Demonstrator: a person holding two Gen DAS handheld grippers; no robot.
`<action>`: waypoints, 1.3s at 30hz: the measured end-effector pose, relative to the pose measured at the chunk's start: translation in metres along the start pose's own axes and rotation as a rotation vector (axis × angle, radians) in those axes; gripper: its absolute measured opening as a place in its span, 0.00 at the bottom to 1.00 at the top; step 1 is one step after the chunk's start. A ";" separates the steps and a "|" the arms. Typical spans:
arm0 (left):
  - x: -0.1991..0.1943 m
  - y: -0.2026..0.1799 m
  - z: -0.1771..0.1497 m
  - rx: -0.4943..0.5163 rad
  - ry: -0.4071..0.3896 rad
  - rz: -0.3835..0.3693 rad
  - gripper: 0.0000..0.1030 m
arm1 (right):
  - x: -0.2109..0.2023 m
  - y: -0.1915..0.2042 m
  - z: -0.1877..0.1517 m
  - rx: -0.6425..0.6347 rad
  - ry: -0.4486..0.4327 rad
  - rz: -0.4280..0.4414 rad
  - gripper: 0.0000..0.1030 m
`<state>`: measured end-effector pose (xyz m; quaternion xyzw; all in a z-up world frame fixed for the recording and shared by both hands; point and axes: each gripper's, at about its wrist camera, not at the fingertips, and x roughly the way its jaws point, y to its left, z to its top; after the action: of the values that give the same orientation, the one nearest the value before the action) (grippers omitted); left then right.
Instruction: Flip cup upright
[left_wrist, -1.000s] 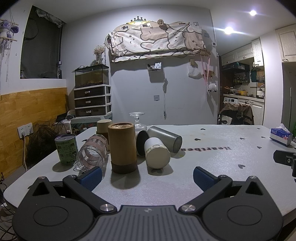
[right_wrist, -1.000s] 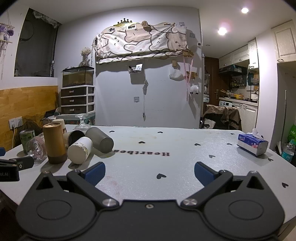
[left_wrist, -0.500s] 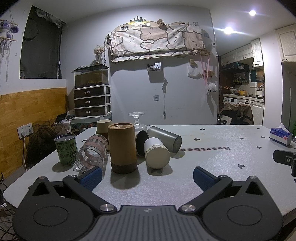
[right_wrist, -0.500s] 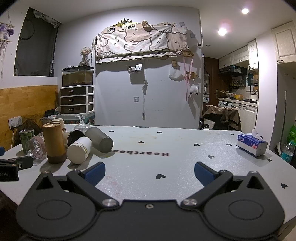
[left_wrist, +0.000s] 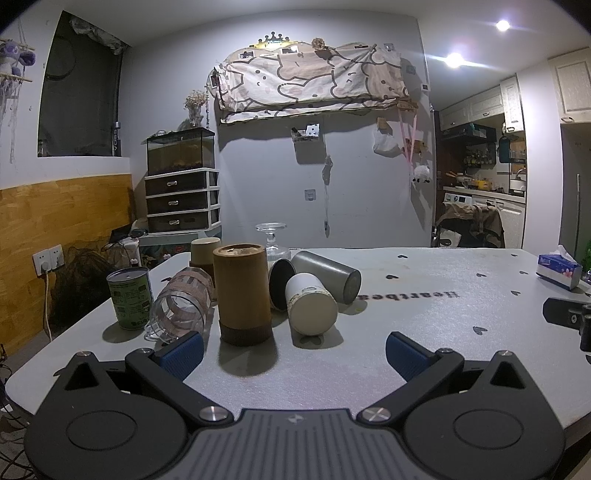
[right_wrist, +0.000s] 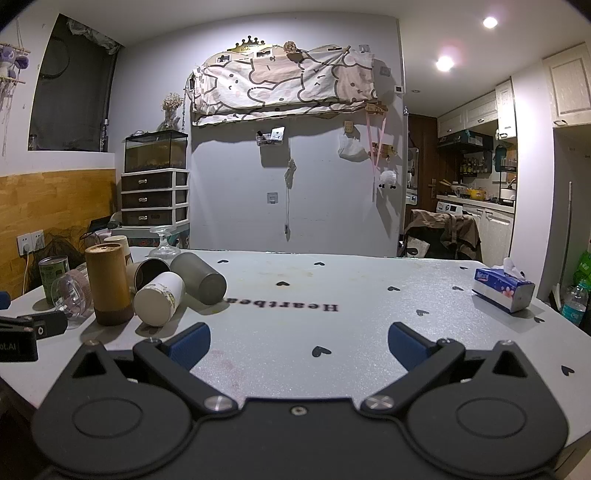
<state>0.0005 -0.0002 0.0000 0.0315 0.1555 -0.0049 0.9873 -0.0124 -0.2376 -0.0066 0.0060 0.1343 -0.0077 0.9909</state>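
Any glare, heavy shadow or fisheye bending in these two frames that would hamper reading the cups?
Left wrist view: ceiling spotlights flare with streaks; the tall brown cylindrical cup throws a dark shadow toward the camera; walls bow at the edges. Right wrist view: the same lamps bloom softly, the cups stay dim but legible, the corners vignette black.

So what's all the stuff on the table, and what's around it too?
Bamboo cup: 1, brown, standing, front of the cluster.
White cup: 1, lying on its side, right of the bamboo cup.
Grey cup: 1, lying on its side, behind the white cup.
Dark-lined cup: 1, lying with its opening toward the camera.
Clear glass: 1, brown-patterned, lying at left.
Tin can: 1, green, standing far left.
Beige cup: 1, standing at the back.
Stemmed glass: 1, clear, at the back.
Tissue pack: 1, blue and white, right edge.
Table: 1, grey with black hearts.
Drawer unit: 1, against the wall.
Left gripper: open.
Right gripper: open.
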 end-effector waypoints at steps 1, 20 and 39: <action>0.000 0.000 0.000 0.000 0.000 0.000 1.00 | 0.000 0.000 0.000 0.000 0.000 0.000 1.00; 0.043 -0.005 0.010 0.009 0.034 -0.122 1.00 | -0.008 0.000 -0.006 0.016 -0.040 0.039 1.00; 0.187 -0.047 0.037 -0.057 0.137 0.027 0.81 | -0.013 -0.018 -0.007 0.052 -0.033 0.030 1.00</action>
<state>0.1886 -0.0494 -0.0249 0.0059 0.2226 0.0148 0.9748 -0.0273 -0.2553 -0.0103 0.0336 0.1176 0.0037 0.9925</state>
